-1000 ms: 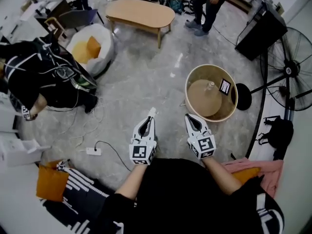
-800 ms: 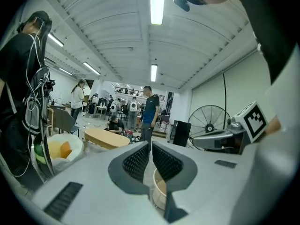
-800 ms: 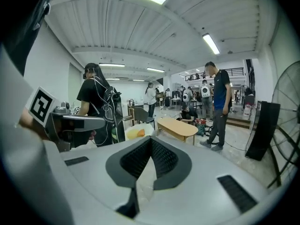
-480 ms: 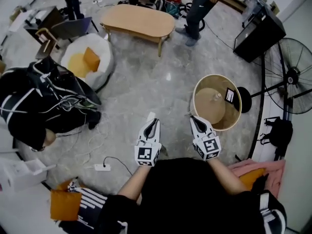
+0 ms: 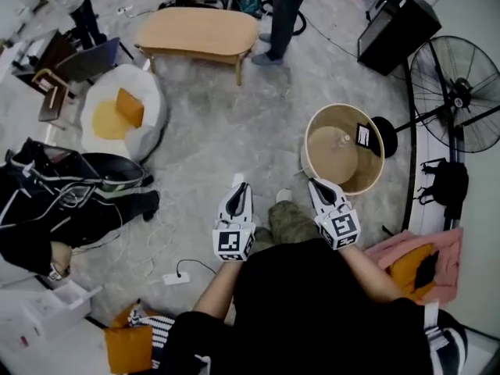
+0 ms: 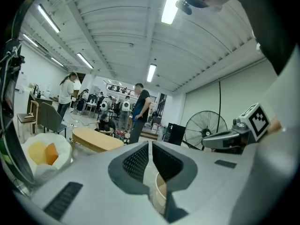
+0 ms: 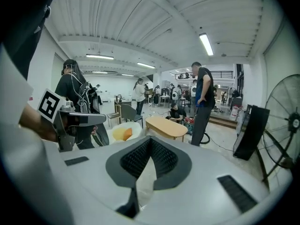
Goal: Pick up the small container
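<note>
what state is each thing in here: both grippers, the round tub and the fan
left gripper: shut, nothing between the jaws
right gripper: shut, nothing between the jaws
round tub: upright on the floor, open at the top, not held
fan: standing upright on its stand; whether it spins cannot be told

The person wears a black short-sleeved top (image 5: 305,303) and olive trousers (image 5: 291,223). The left hand-held gripper (image 5: 238,190) and right hand-held gripper (image 5: 319,187) are pale grey, with black ribbed pads (image 6: 138,161) and black-and-white marker cubes (image 5: 232,244).
</note>
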### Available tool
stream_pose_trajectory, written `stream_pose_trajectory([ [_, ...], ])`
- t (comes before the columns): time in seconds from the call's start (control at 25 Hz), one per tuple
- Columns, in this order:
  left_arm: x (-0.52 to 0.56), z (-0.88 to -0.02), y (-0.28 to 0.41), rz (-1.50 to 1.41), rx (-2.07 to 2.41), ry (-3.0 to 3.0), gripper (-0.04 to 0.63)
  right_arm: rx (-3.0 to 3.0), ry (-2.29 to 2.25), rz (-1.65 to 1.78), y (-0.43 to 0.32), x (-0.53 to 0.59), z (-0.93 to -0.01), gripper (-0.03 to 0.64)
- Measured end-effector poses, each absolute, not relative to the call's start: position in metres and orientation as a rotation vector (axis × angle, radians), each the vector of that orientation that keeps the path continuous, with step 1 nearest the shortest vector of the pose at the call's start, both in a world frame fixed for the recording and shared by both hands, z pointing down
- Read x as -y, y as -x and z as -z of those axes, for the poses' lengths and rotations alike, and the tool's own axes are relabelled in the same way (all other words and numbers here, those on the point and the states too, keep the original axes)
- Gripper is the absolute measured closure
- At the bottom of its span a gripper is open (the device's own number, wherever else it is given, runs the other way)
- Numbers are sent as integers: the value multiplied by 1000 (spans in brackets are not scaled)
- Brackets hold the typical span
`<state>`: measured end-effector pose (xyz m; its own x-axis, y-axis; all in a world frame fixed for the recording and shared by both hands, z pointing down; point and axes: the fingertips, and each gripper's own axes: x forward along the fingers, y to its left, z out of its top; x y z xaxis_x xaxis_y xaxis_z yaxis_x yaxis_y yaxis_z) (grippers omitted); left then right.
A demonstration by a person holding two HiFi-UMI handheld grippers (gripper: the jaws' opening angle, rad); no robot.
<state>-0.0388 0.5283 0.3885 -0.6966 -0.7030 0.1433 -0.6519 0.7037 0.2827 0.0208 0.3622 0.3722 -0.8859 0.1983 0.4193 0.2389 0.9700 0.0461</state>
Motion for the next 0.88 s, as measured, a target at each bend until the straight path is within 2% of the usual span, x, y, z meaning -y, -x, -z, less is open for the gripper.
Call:
stream_pose_trajectory([
  [0.28, -491, -388, 35, 292, 2662, -1121, 554, 2715, 272, 98, -20, -334, -383, 595],
  [0.52, -476, -404, 58, 292, 2609, -1127, 554, 2752, 253, 47, 22, -325, -394, 595],
  [0.72, -426, -404, 86, 204, 2553, -1244, 554, 2788, 128, -16, 42, -274, -392, 595],
  [0.88, -378, -400, 92, 148, 2514, -1323, 554, 2763, 48, -59, 24, -223, -404, 595],
])
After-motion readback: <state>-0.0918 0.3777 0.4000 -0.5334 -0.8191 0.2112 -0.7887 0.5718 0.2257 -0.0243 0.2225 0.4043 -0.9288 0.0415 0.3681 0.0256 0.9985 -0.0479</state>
